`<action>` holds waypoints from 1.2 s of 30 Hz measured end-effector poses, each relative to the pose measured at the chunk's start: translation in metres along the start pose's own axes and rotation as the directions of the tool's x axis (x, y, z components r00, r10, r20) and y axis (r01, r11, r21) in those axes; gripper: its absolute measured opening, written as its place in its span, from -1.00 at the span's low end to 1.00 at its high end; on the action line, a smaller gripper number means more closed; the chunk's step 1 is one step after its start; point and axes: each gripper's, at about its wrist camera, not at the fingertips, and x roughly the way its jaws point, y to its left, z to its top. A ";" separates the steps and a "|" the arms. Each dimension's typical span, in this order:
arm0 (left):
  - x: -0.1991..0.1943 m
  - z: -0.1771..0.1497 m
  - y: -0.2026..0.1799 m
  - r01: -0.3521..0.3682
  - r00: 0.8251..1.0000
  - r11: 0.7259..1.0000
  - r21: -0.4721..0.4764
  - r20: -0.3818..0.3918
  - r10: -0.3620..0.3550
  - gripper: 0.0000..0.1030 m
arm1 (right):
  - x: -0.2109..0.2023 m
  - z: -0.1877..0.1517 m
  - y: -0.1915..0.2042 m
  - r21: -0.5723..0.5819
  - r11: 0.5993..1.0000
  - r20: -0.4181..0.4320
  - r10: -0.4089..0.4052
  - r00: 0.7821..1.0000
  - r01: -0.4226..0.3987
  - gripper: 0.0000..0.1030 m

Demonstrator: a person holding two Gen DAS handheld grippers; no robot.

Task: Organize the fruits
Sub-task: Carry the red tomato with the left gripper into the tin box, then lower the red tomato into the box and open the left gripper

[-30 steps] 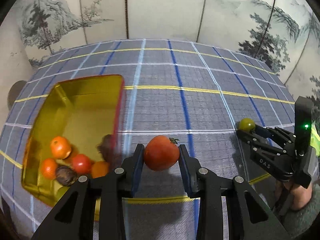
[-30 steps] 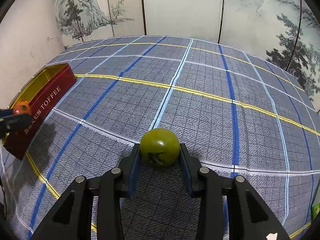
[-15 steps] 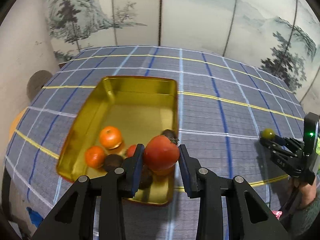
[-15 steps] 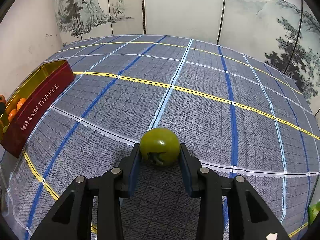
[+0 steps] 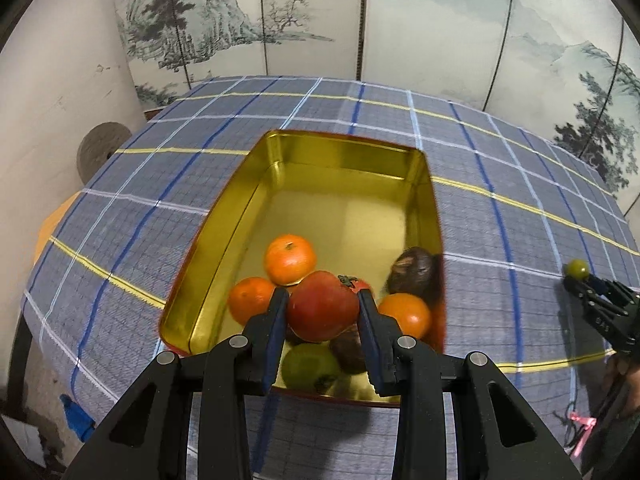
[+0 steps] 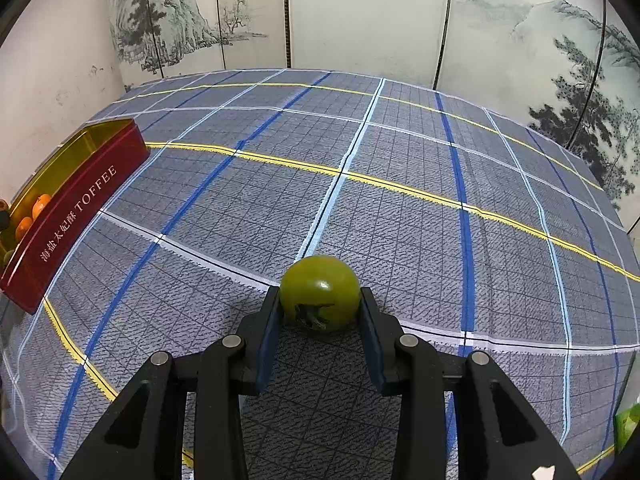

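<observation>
My left gripper (image 5: 323, 310) is shut on a red tomato (image 5: 322, 305) and hangs over the near end of a gold tin (image 5: 344, 148). In the tin lie oranges (image 5: 290, 258), a green fruit (image 5: 310, 364) and dark brown fruits (image 5: 416, 271). My right gripper (image 6: 320, 308) is shut on a green tomato (image 6: 319, 290), low over the checked tablecloth (image 6: 400, 208). In the left wrist view that gripper (image 5: 580, 280) and its green tomato (image 5: 576, 269) show at the far right. The tin (image 6: 76, 196) shows red-sided, marked TOFFEE, at the left of the right wrist view.
A folding screen (image 5: 360, 20) painted with trees and hills stands behind the table. A round grey object (image 5: 100, 152) sits beyond the table's left edge, by the wall. Pink ribbon (image 5: 582, 424) and a person's hand (image 5: 624, 368) show at the lower right.
My left gripper has carried the red tomato leftward, from above the cloth to above the tin's near end. The right gripper and its green tomato have stayed put.
</observation>
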 end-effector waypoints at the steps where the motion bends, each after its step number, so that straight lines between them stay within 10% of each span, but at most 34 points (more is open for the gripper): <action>1: 0.002 0.000 0.002 -0.005 1.000 1.000 -0.004 -0.002 0.005 -0.31 | 0.000 0.000 0.000 0.000 1.000 0.000 0.000 1.000 0.000 -0.32; 36: 0.029 -0.010 0.020 -0.052 0.997 0.999 0.001 -0.049 0.052 -0.30 | 0.000 0.000 0.000 -0.001 1.000 0.000 -0.002 1.000 0.002 -0.32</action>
